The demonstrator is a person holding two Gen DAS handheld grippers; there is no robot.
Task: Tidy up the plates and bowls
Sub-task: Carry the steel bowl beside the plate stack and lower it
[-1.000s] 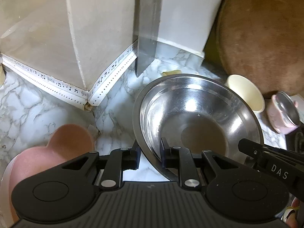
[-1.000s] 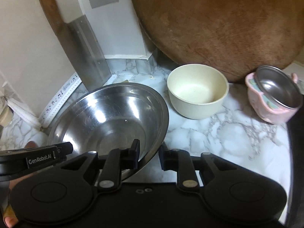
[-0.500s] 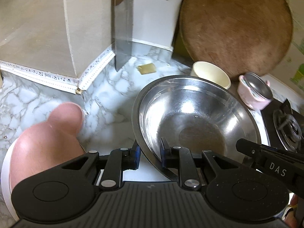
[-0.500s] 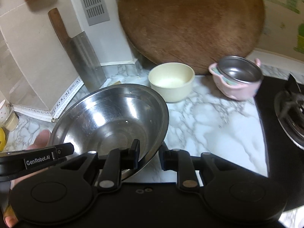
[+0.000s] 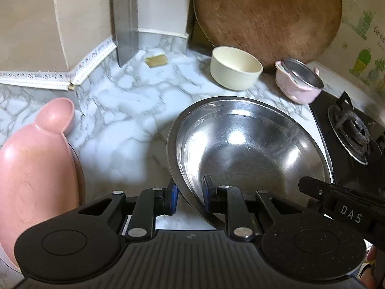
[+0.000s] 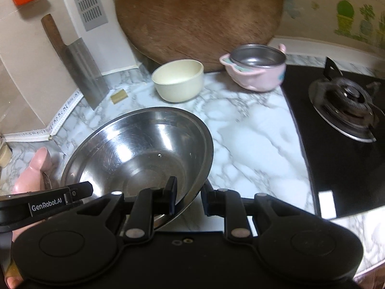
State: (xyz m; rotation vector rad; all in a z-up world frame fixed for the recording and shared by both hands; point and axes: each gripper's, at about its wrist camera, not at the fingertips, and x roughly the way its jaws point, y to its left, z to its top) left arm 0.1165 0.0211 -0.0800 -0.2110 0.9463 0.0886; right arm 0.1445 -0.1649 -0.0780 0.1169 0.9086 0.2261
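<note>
One big steel bowl (image 5: 250, 151) held over the marble counter (image 5: 125, 110), left gripper (image 5: 189, 198) clamped on its near-left rim, right gripper (image 6: 189, 198) clamped on its near-right rim, one cream bowl (image 6: 179, 80) and one pink pot (image 6: 258, 71) behind, one pink dish (image 5: 36, 168) far left, one cleaver (image 6: 84, 72), one round board (image 6: 197, 16).

It was a home kitchen: a marble-patterned counter (image 6: 252, 130), a gas burner (image 6: 346, 101), a cleaver (image 6: 81, 72) and a round chopping board (image 6: 197, 16) against the wall.
</note>
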